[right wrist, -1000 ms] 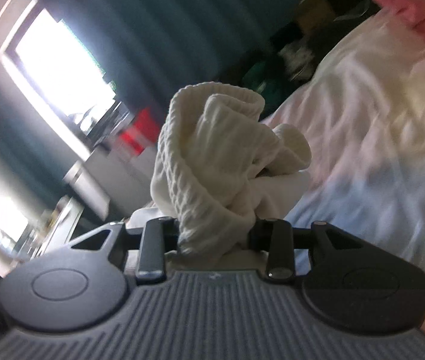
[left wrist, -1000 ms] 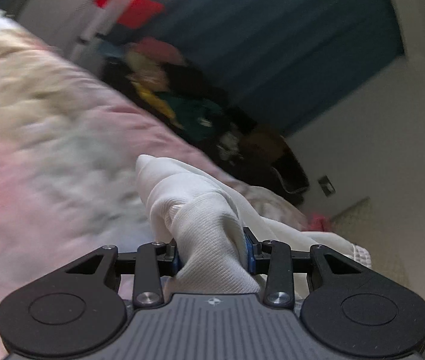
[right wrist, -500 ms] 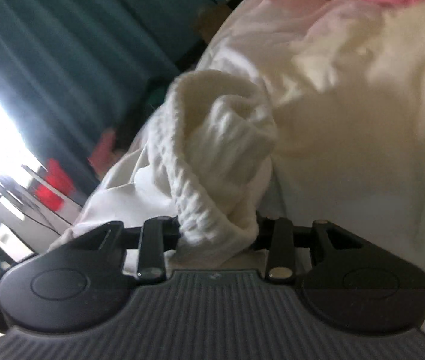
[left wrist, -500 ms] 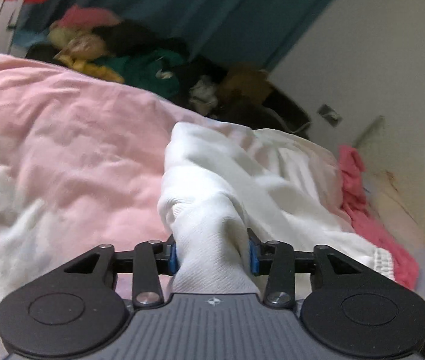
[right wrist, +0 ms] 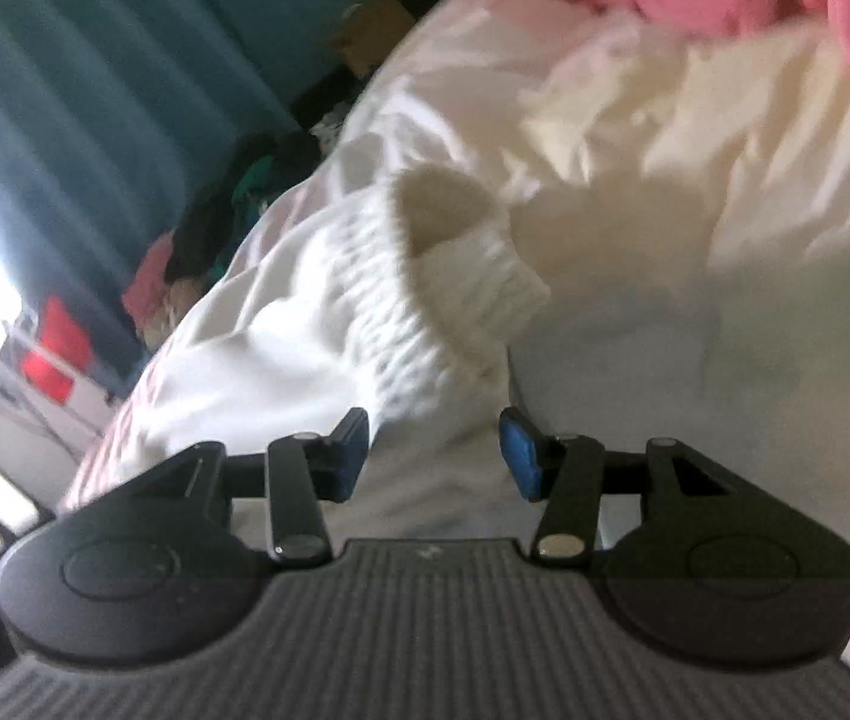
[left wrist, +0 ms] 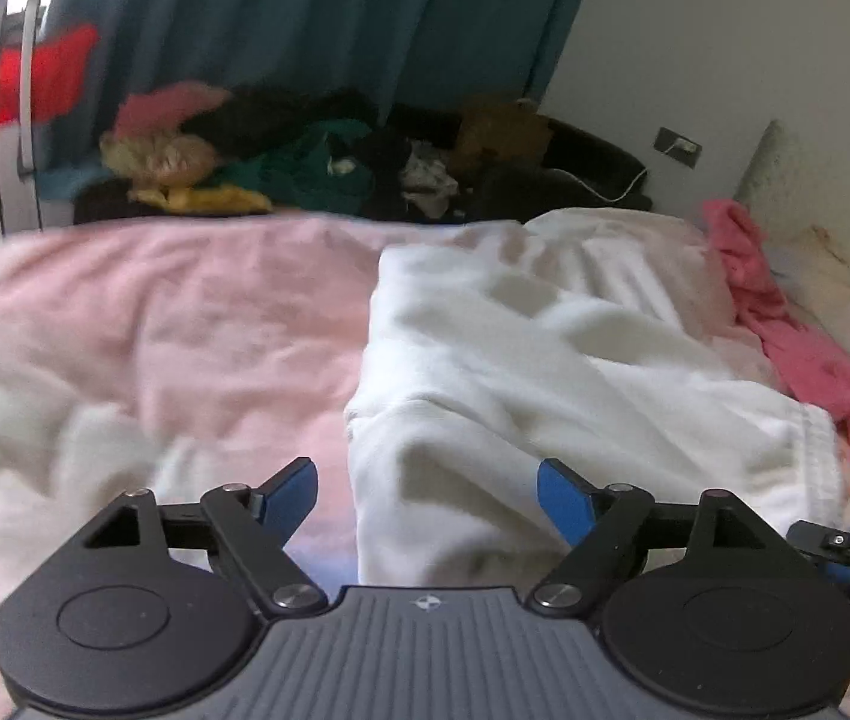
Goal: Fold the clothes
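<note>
Jaws of both the left gripper [left wrist: 427, 495] and right gripper [right wrist: 433, 450] stand wide, holding nothing. White garment [left wrist: 544, 360] lies rumpled on the bed [left wrist: 155, 312]; its ribbed cuff [right wrist: 454, 282] could spring up, spoiling the fold.

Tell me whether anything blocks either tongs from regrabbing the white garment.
Nothing visible does. The left tongs and right tongs both stand open, with the white garment lying directly between and ahead of their fingers.
</note>
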Demonstrator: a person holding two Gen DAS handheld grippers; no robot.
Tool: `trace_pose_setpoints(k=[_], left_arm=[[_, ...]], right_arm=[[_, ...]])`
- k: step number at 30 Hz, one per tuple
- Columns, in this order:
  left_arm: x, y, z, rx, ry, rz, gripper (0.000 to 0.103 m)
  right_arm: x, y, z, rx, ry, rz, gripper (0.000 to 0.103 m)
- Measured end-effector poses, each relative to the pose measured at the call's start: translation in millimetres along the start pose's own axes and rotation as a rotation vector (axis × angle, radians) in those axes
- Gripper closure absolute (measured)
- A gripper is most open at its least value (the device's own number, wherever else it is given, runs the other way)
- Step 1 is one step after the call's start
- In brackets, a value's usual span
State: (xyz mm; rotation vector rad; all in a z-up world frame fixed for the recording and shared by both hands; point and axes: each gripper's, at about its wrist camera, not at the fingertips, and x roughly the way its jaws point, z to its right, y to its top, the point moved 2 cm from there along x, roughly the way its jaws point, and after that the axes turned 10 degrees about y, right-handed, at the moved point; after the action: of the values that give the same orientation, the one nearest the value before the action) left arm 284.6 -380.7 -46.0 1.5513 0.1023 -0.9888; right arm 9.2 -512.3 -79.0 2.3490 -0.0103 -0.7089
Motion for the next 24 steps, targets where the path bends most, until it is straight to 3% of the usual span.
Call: trace_pose_setpoints(k=[5, 13, 18, 24], left_arm=[[-104, 10, 19, 0.075, 0.009, 0.081, 0.016], [-271, 9, 27, 0.041, -0.011, 0.243, 0.004], [-353, -17, 17, 0.023, -0.001, 0.328, 0.000], [-412, -65, 1, -0.017, 0.024, 0.385, 0.000]], right_arm=[[-77, 0, -53, -0.148, 0.053, 0.043, 0.052], [-203, -15, -122, -0.314, 0.145, 0.137, 0.052], [-258, -42, -148, -0.383, 0.184, 0.180, 0.052], [-292, -82, -162, -0.459, 0.171, 0.256, 0.052]])
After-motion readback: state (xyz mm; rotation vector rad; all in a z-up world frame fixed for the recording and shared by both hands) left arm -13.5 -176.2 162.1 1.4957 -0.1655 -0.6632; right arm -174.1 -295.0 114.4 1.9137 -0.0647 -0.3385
